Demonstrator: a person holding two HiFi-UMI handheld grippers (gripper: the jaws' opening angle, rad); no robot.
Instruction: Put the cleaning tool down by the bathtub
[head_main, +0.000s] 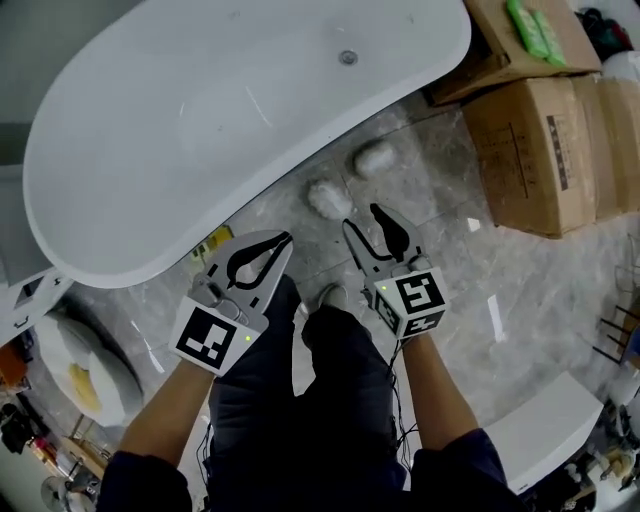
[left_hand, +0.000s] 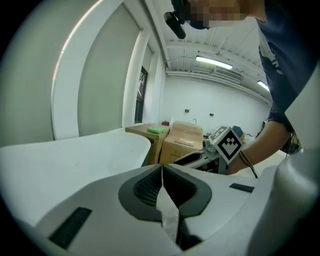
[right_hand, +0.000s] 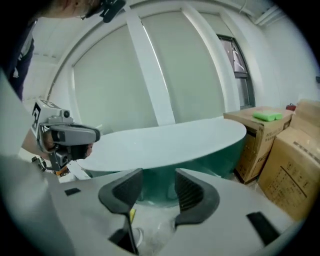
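In the head view, the left gripper (head_main: 287, 238) extends from the bare left forearm (head_main: 165, 420) toward one o'clock, its jaws pressed together and empty. The right gripper (head_main: 362, 217), on the right forearm (head_main: 435, 385), angles toward eleven o'clock, its jaws apart and empty. The two tips sit near each other but do not touch.

The white oval bathtub (head_main: 200, 130) stands on the grey marble floor (head_main: 450, 290). A pale fluffy lump (head_main: 328, 197) and a second lump (head_main: 375, 158) lie just beside its rim, slightly apart.
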